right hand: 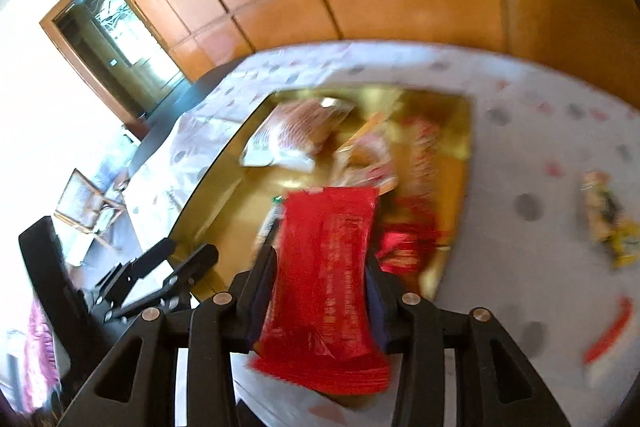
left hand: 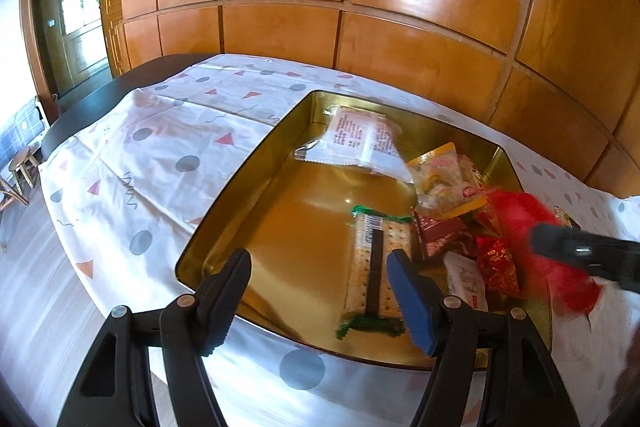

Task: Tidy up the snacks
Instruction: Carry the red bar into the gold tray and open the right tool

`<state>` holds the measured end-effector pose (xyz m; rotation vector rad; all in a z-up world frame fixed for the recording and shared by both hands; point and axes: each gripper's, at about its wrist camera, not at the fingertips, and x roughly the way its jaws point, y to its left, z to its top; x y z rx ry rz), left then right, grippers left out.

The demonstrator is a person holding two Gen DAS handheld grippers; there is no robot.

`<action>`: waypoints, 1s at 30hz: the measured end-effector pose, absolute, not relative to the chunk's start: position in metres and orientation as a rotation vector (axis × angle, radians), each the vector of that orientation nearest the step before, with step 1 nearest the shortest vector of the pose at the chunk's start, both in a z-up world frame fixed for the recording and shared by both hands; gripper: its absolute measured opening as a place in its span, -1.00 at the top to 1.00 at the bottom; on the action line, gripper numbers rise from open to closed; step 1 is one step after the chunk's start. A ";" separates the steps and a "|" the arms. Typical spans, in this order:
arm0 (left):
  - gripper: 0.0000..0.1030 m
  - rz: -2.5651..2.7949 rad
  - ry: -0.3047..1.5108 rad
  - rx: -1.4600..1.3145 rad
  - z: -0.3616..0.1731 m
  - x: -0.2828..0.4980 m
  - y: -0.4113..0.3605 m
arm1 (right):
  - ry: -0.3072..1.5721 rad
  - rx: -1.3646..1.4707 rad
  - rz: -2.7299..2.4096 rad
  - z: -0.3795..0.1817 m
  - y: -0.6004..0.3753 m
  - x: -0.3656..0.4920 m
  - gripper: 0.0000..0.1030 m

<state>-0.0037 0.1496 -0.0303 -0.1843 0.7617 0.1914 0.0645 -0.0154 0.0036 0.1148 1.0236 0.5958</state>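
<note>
My right gripper (right hand: 320,267) is clamped on a red snack packet (right hand: 326,267), one finger on each flat side; the packet's long axis runs straight out along the fingers, its free end pointing toward the gold tin tray (right hand: 224,203). In the left wrist view the same red packet (left hand: 524,219) sits at the tray's right edge, above the pile of red and yellow wrappers (left hand: 452,199); the frame is motion-blurred there, so I cannot tell whether it touches them. My left gripper (left hand: 320,271) is spread wide and holds nothing, hovering over the near rim of the tray (left hand: 224,227), with the green-ended cracker pack (left hand: 376,267) lying lengthwise between its fingers' line of sight. A pale flat bag (left hand: 356,139) rests in the tray's far corner. Two more snacks remain on the patterned tablecloth (right hand: 520,155) to the right of the tray: a yellow-green one (right hand: 608,219) and a red-and-white one (right hand: 608,339), both blurred. Judgement: the tray lies ahead and slightly left of the right gripper, so the release wants the packet laid lengthwise into the bare centre; the right hand is nearer the leftover snacks.
</note>
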 end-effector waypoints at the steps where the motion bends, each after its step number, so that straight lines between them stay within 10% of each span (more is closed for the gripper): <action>1: -0.38 0.194 0.763 -0.185 -0.031 -0.004 0.151 | 1.050 0.105 0.585 -0.005 -0.007 0.068 0.17; 17: -0.37 0.196 0.777 -0.180 -0.037 -0.006 0.145 | 1.088 -0.099 0.640 -0.042 0.028 0.054 0.63; 30: -0.41 0.222 0.771 -0.179 -0.034 -0.013 0.148 | 1.040 -0.099 0.591 -0.039 0.019 0.053 0.65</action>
